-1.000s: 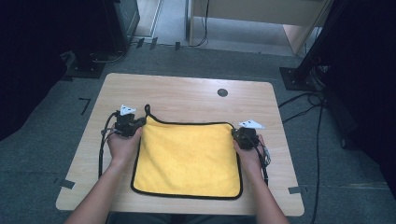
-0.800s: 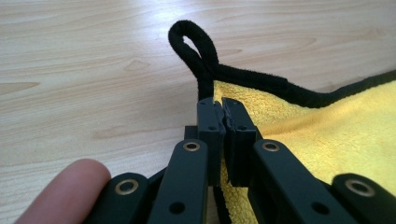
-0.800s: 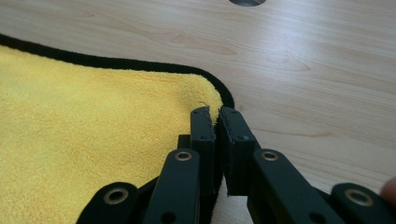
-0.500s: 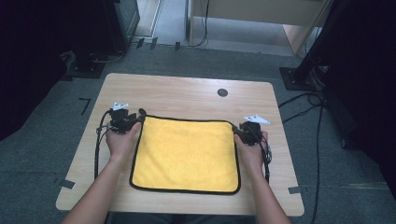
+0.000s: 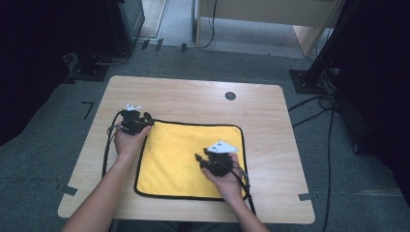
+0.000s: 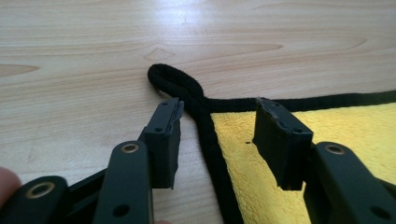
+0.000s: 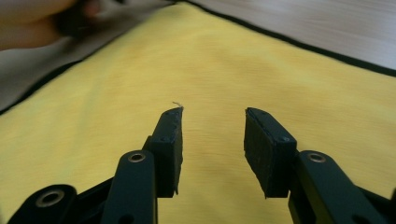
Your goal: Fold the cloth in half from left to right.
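While the yellow cloth [image 5: 186,154] lies flat on the table [image 5: 193,99], my left gripper [image 6: 217,128], jaws just opened, straddles its corner loop [image 6: 175,84]; my right gripper [image 7: 212,140], also just opened and empty, hovers over its middle.

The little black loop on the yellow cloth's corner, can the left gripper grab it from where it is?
Probably yes. The left gripper has open jaws right at the corner of the yellow cloth, and the black loop lies flat on the bare table just ahead, nothing between.
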